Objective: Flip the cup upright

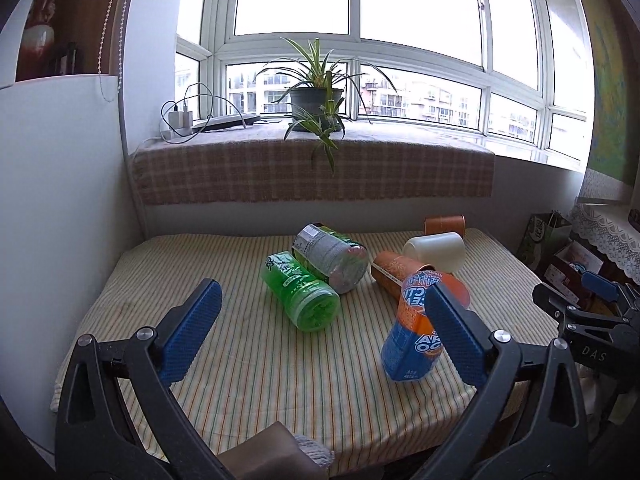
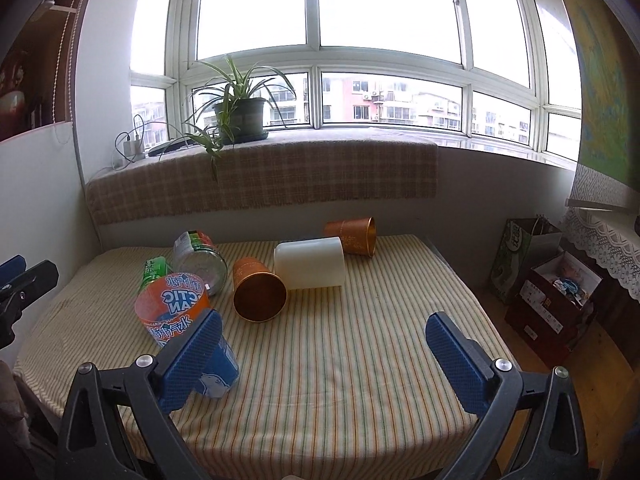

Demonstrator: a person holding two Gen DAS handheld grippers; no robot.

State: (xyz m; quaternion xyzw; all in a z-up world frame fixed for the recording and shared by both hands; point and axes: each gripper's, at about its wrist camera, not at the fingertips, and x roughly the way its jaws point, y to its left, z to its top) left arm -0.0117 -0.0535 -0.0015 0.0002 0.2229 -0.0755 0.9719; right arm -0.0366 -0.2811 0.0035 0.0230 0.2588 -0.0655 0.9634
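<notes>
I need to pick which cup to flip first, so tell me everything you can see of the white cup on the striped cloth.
The white cup is plain, smooth and opaque, probably plastic, with no print or handle showing. It lies on its side on the striped tablecloth, toward the far right of the table, its closed end toward the left tongs' camera. It sits between two orange-brown cups: the far cup behind it and the near cup, which looks pressed against it. Neither tongs touch it.
</notes>
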